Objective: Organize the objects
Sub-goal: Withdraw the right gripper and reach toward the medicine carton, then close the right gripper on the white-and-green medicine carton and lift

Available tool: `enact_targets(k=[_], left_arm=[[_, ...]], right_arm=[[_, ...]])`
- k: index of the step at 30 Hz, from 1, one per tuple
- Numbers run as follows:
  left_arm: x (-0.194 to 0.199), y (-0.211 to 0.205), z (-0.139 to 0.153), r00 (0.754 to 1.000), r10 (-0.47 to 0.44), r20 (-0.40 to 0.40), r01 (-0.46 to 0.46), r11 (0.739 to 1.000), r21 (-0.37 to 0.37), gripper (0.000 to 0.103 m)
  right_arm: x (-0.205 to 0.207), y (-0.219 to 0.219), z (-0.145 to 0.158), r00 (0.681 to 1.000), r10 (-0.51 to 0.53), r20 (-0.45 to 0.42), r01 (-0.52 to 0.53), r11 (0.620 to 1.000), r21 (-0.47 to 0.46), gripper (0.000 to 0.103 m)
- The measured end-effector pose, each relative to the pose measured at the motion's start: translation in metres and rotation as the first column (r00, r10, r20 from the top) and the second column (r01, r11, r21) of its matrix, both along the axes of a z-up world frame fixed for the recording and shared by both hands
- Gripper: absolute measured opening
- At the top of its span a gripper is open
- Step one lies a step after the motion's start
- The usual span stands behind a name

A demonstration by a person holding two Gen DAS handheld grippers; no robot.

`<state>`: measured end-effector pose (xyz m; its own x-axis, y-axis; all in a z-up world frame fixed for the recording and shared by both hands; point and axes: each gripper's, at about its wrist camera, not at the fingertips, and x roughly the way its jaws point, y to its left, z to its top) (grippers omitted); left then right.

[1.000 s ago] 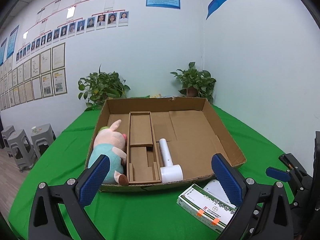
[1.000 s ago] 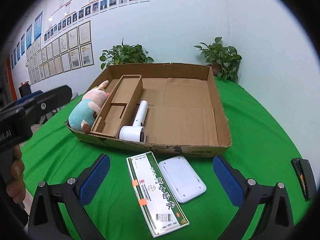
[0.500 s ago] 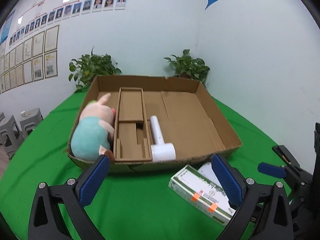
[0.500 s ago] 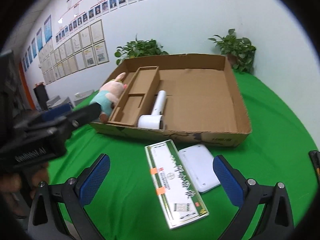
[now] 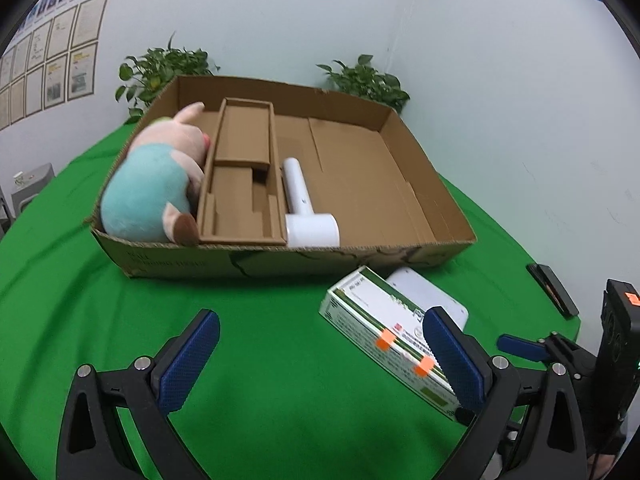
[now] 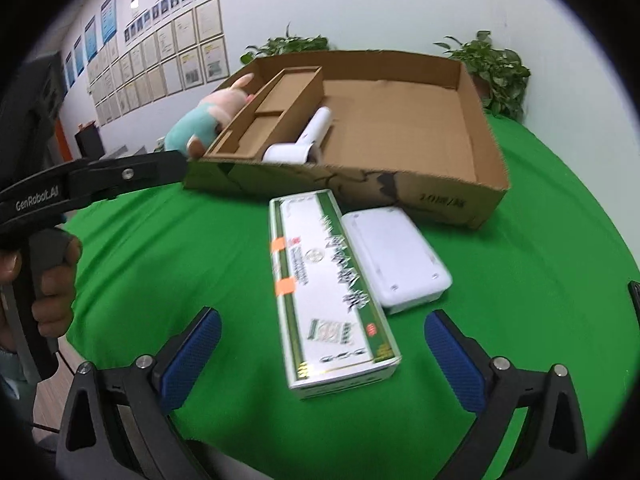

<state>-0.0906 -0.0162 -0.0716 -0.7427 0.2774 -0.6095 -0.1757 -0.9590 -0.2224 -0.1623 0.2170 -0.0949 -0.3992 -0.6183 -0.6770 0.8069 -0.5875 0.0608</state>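
With both the left tongs (image 5: 320, 354) and right tongs (image 6: 322, 354) spread apart and empty, the green-and-white carton (image 6: 330, 284) lies on the bench touching the white case (image 6: 394, 258), so a careless grip risks dragging both.

Lighting: bright, even, diffuse.
Shadows: soft, faint beneath the cardboard box (image 5: 280, 264).
Blur: motion smear on the green-white carton (image 6: 332, 300) lettering.
Edges: strong fisheye curvature, black vignette corners.
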Motion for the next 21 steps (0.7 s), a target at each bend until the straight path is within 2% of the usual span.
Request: enact_targets(k=[3, 5, 7, 9, 11, 12, 13, 15, 21], left_arm=[[-0.003, 0.001, -0.005, 1.000, -0.016, 0.017, 0.016, 1.000, 0.012, 0.102], [-0.004, 0.000, -0.008, 0.999, -0.025, 0.027, 0.025, 1.000, 0.016, 0.102], [-0.006, -0.003, -0.011, 0.999, -0.029, 0.037, 0.028, 0.999, 0.020, 0.102], [-0.007, -0.005, -0.012, 0.998, -0.034, 0.047, 0.032, 0.999, 0.034, 0.102], [-0.008, -0.008, -0.013, 0.998, -0.038, 0.055, 0.035, 0.998, 0.052, 0.102], [-0.009, -0.009, -0.014, 0.997, -0.045, 0.057, 0.042, 0.997, 0.060, 0.102], [-0.009, -0.010, -0.014, 0.996, -0.059, 0.060, 0.055, 0.996, 0.068, 0.102], [-0.011, -0.011, -0.015, 0.994, -0.081, 0.068, 0.075, 0.993, 0.088, 0.102], [-0.023, -0.005, -0.024, 0.980, -0.157, 0.124, 0.132, 0.974, 0.186, 0.102]], right_arm=[[0.001, -0.008, -0.007, 1.000, -0.011, -0.005, 0.011, 0.999, 0.045, 0.083], [0.002, -0.010, -0.010, 1.000, -0.027, -0.015, 0.028, 0.997, 0.068, 0.078], [0.003, -0.013, -0.013, 1.000, -0.013, 0.011, 0.012, 0.997, 0.078, 0.062], [0.008, -0.015, -0.012, 1.000, 0.009, 0.022, -0.011, 0.998, 0.070, 0.062], [0.012, -0.014, -0.006, 0.997, 0.053, 0.062, -0.054, 0.999, 0.004, 0.062], [0.012, -0.012, -0.004, 0.996, 0.056, 0.076, -0.055, 0.998, -0.019, 0.068], [0.010, -0.010, -0.001, 0.995, 0.042, 0.088, -0.039, 0.998, -0.041, 0.088], [0.006, -0.005, 0.000, 0.995, 0.011, 0.102, -0.005, 0.998, -0.059, 0.102], [0.005, -0.007, -0.013, 0.994, -0.011, 0.111, 0.009, 1.000, 0.020, 0.102]])
